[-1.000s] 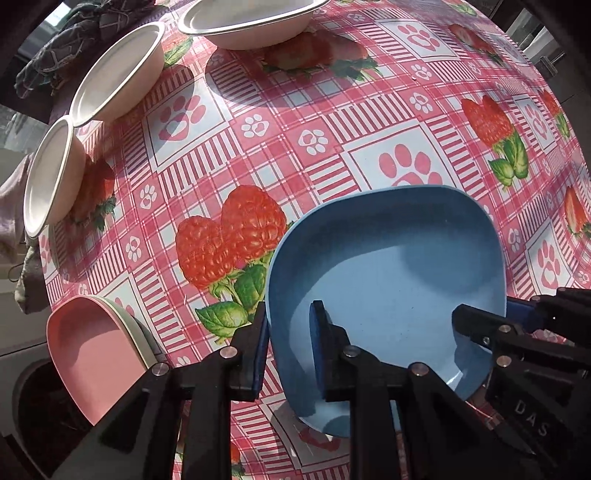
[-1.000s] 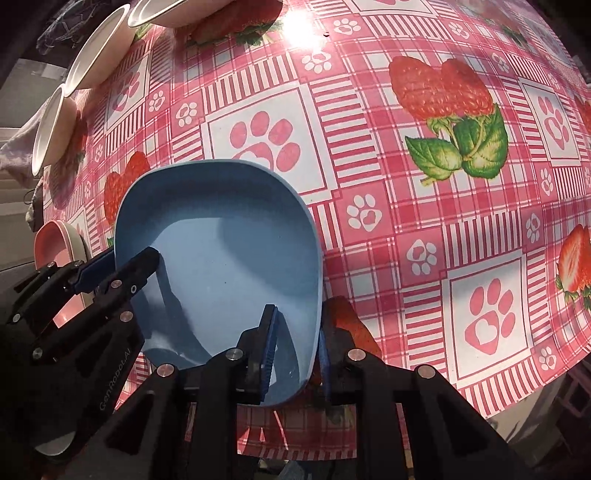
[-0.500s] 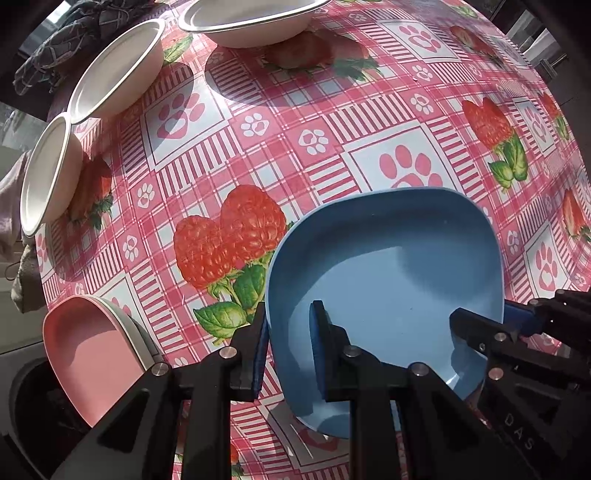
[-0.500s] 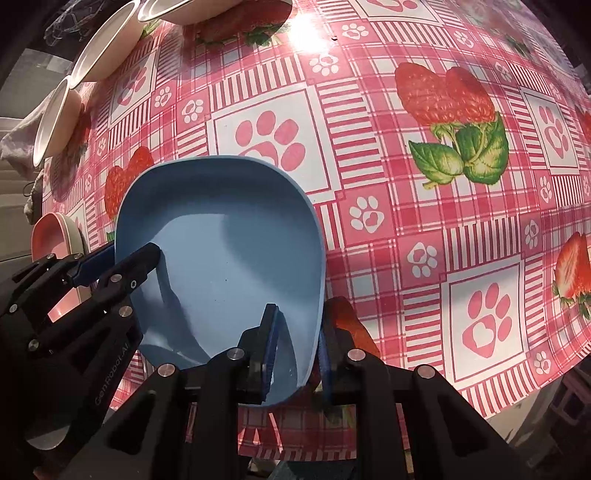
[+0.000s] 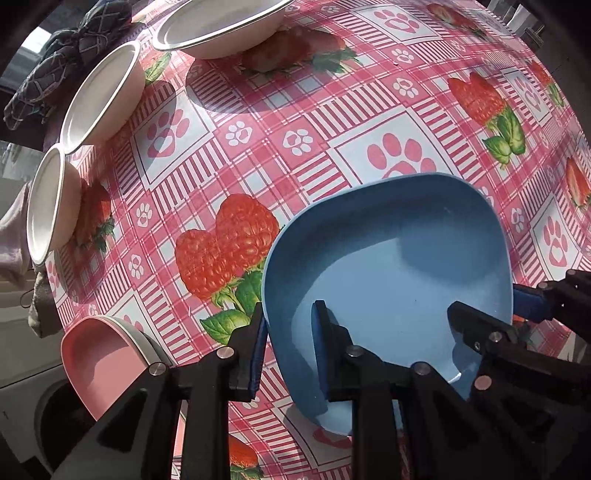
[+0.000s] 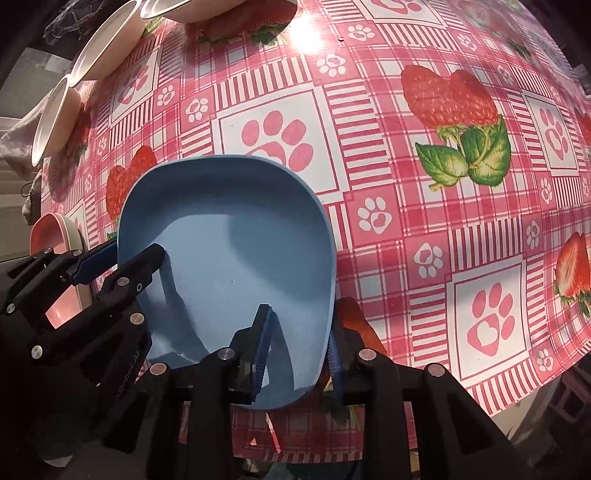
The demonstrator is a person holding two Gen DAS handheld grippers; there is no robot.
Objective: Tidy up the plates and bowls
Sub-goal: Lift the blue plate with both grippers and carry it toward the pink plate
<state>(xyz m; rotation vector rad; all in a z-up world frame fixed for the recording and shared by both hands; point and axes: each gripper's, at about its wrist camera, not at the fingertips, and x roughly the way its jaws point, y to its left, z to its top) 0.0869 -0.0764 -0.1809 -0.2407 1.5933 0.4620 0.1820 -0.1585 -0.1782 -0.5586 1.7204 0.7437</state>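
A blue square plate (image 5: pixel 388 258) (image 6: pixel 229 240) lies low over the strawberry tablecloth near the table's front edge. My left gripper (image 5: pixel 288 321) (image 6: pixel 136 251) points straight down with the plate's left rim between its pads. Its jaws are just beginning to open, and the pads still touch the rim. My right gripper (image 6: pixel 299 325) (image 5: pixel 484 302) straddles the opposite rim. Its jaws are opening, and the inner pad (image 6: pixel 264 332) stands off the plate wall. A pink plate (image 5: pixel 96 354) (image 6: pixel 48 236) sits on a cream one at the table's left corner.
Three white bowls (image 5: pixel 221 22) (image 5: pixel 99 92) (image 5: pixel 48 206) line the far left edge of the table. Two of these bowls (image 6: pixel 99 48) (image 6: pixel 51 114) also show in the right wrist view. A grey checked cloth (image 5: pixel 62 62) lies beyond them. The tablecloth (image 6: pixel 443 184) stretches to the right.
The right gripper's fingers have spread wider around the plate's rim. The left gripper and the plate have shifted slightly across the cloth.
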